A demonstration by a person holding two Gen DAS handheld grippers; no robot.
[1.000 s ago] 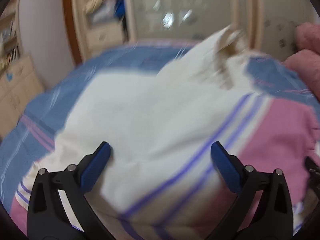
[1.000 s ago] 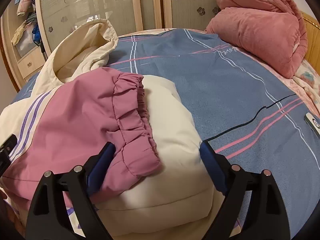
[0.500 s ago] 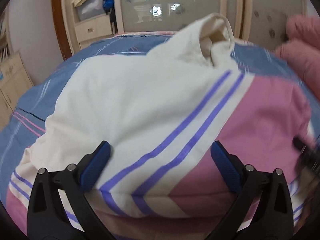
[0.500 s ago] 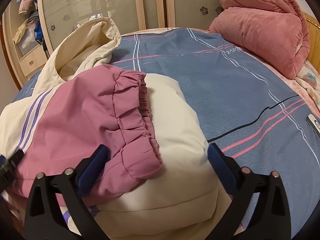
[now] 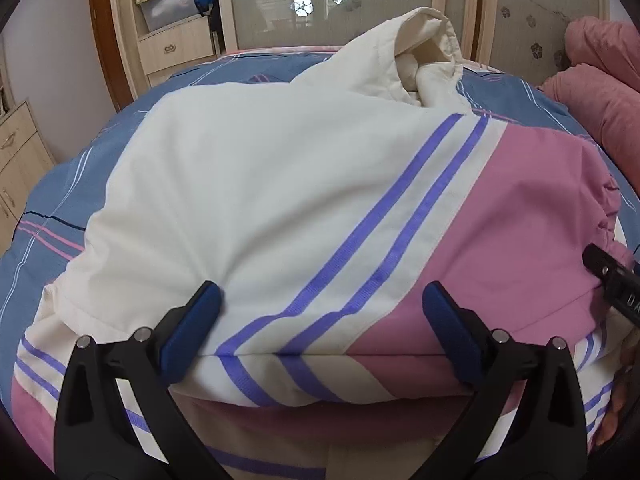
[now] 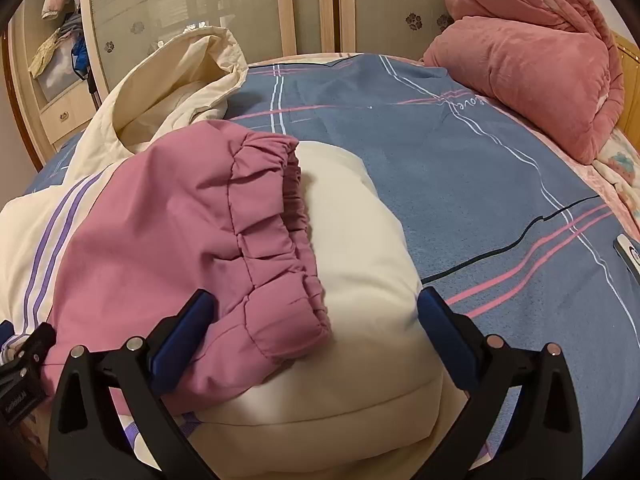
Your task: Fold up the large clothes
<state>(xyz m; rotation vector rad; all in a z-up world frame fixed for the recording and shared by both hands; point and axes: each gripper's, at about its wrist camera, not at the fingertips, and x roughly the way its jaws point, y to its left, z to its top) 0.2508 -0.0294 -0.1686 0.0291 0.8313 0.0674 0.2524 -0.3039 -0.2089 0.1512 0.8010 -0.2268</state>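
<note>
A padded jacket [image 5: 280, 200] lies partly folded on the bed, cream across its broad body, with two purple stripes [image 5: 384, 216] running diagonally beside a pink panel [image 5: 520, 240]. Its cream hood [image 5: 424, 56] stands bunched at the far end, mouth open. A pink sleeve [image 6: 168, 240] is folded across the top, and its gathered elastic cuff [image 6: 280, 232] rests on a puffy cream fold [image 6: 360, 280] (the near edge shows more stripes underneath).
</note>
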